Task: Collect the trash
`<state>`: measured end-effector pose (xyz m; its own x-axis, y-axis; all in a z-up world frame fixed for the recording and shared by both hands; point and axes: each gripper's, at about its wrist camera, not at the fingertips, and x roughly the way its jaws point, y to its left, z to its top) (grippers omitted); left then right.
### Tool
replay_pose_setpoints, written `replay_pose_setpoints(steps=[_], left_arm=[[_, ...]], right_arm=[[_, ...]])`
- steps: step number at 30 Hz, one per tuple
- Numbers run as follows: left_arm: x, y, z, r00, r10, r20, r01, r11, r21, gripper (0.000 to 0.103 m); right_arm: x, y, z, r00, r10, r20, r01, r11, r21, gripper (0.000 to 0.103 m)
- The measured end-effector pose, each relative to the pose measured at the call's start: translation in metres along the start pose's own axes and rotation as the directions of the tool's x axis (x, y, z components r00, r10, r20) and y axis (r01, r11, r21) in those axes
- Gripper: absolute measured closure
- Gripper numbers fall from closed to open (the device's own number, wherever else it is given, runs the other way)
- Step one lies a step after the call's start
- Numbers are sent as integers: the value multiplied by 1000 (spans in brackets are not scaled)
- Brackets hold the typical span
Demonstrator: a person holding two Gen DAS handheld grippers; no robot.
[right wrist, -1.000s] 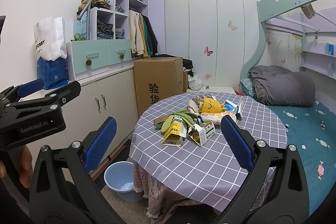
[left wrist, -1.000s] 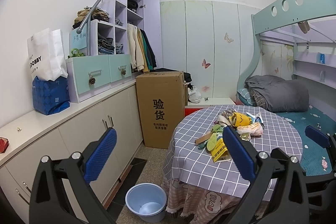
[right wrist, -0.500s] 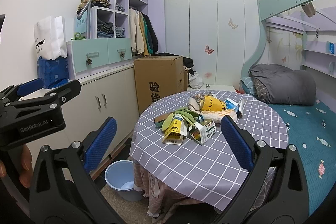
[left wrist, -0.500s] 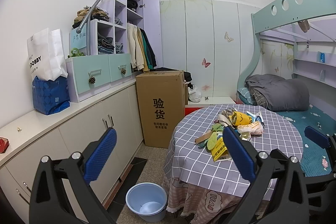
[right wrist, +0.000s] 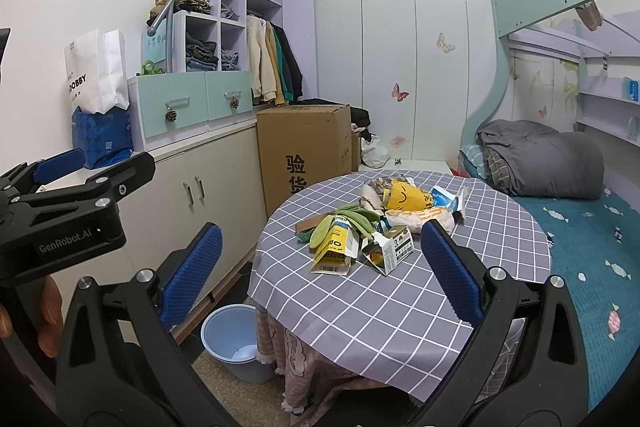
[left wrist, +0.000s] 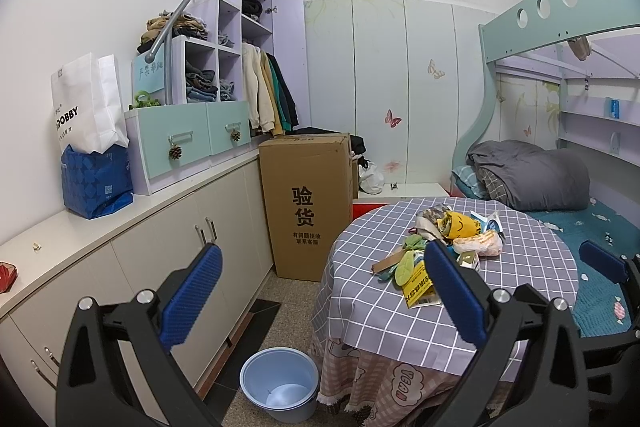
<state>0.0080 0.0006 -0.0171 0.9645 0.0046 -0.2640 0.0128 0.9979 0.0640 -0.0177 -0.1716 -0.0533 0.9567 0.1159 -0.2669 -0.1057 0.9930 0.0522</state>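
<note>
A pile of trash (right wrist: 380, 223) lies on the round table (right wrist: 400, 299) with a grey checked cloth: yellow cartons, green peels, a yellow bag, wrappers. The pile also shows in the left wrist view (left wrist: 444, 247). A light blue bin (left wrist: 280, 383) stands on the floor at the table's left; it also shows in the right wrist view (right wrist: 232, 343). My left gripper (left wrist: 320, 299) is open and empty, short of the table. My right gripper (right wrist: 316, 279) is open and empty, above the table's near edge. The left gripper also shows at the left of the right wrist view (right wrist: 60, 163).
A tall cardboard box (left wrist: 308, 203) stands behind the table against the cabinets (left wrist: 180, 247). A white bag and a blue bag (left wrist: 94, 151) sit on the counter. A bunk bed (right wrist: 560, 163) with a grey blanket fills the right side.
Both views have shifted slightly; the table and trash appear a little nearer and lower. Both grippers remain open and empty.
</note>
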Motion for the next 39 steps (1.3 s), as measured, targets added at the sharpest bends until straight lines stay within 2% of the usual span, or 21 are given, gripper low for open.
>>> replay_pose_setpoints(steps=[23,32,36,39], left_arm=[[8,-7,-1,1000,0,-31,0,1000,19,4],[25,-10,-9,996,-12,-87,13,1000,21,4],[45,-15,-18,990,-25,-140,27,1000,16,4],[69,-24,-29,979,-40,-202,47,999,29,4]], right_arm=[[7,-6,3,1000,-6,-29,7,1000,27,6],[16,-20,-5,999,-12,-50,15,998,64,6],[28,-35,-12,997,-6,-81,15,993,116,6],[43,-52,-20,992,-6,-128,30,982,186,6]])
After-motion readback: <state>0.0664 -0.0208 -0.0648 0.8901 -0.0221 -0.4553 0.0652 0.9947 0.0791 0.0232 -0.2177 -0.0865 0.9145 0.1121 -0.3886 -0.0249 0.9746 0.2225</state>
